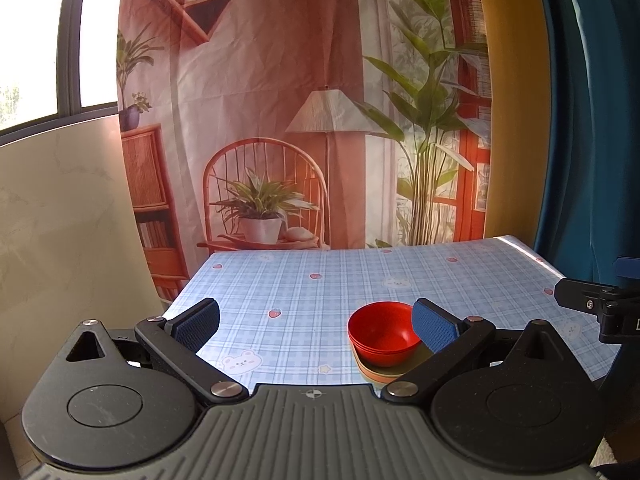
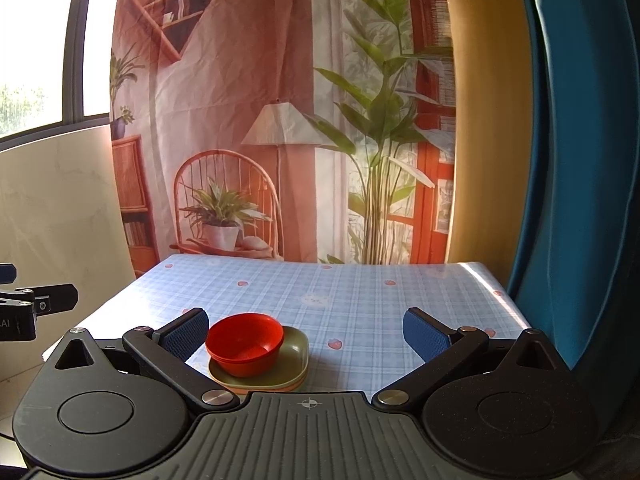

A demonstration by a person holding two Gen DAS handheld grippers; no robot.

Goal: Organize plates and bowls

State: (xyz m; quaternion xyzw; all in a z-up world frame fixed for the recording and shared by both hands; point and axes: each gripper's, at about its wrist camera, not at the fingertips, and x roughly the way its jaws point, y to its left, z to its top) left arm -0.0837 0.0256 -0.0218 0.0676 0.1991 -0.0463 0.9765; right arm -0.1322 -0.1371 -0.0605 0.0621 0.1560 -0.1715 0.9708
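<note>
Both hand-held grippers hover at the near edge of the desk with nothing between their blue pads: the left hand-held gripper (image 1: 316, 326) has its jaws spread wide, and the right hand-held gripper (image 2: 306, 330) is spread just as wide. Neither touches the dishes, which suggests the sorting is done or nearly so and the tools are held back clear of the pile. Just beyond them, near the front edge of the desk (image 2: 360, 292), sits a single tidy stack. Red bowls (image 2: 244, 344) are nested one inside another, round, smooth and plastic-looking, with several rims showing; the exact count is hard to tell. They rest on olive-green plates (image 2: 294, 354) with rounded corners, and an orange edge peeks out beneath. Nesting like with like keeps the stack compact and steady. Farther back, the blue plaid tablecloth runs to a printed backdrop (image 2: 260, 100) of a room.
</note>
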